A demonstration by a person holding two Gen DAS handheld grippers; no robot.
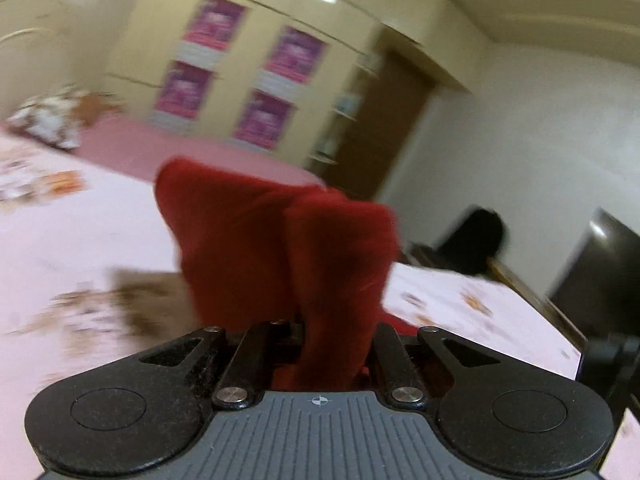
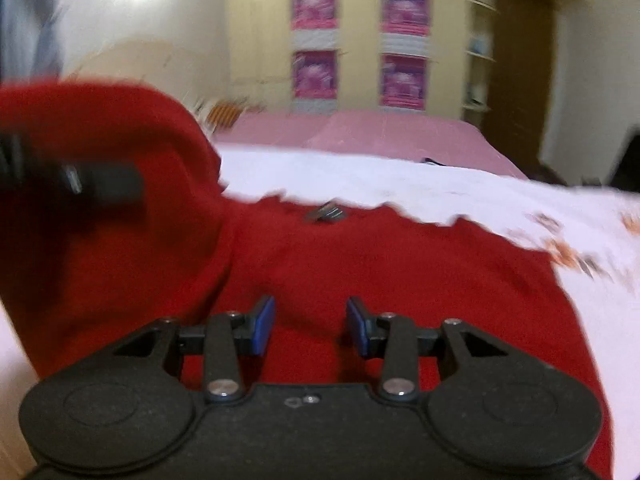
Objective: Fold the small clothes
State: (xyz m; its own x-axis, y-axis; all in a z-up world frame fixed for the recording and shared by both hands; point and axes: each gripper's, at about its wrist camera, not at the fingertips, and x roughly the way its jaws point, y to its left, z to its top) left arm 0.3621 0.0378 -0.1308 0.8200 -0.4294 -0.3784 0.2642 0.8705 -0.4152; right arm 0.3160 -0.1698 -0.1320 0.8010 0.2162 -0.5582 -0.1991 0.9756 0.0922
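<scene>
A small red garment (image 2: 360,264) lies spread on the bed, with a dark label (image 2: 328,213) near its far edge. My left gripper (image 1: 320,332) is shut on a bunched part of the red garment (image 1: 280,240) and holds it lifted above the bed; its fingertips are hidden by cloth. In the right wrist view the lifted part (image 2: 104,128) rises at the left, with the blurred left gripper (image 2: 80,184) in front of it. My right gripper (image 2: 311,326) is open and empty, its blue pads (image 2: 264,324) just above the flat red cloth.
The bed has a white patterned sheet (image 2: 480,200) and a pink cover (image 2: 360,132) beyond. A cream wardrobe with purple panels (image 2: 356,40) stands behind, with a brown door (image 2: 520,72) to its right. Dark furniture (image 1: 600,264) stands beside the bed at right.
</scene>
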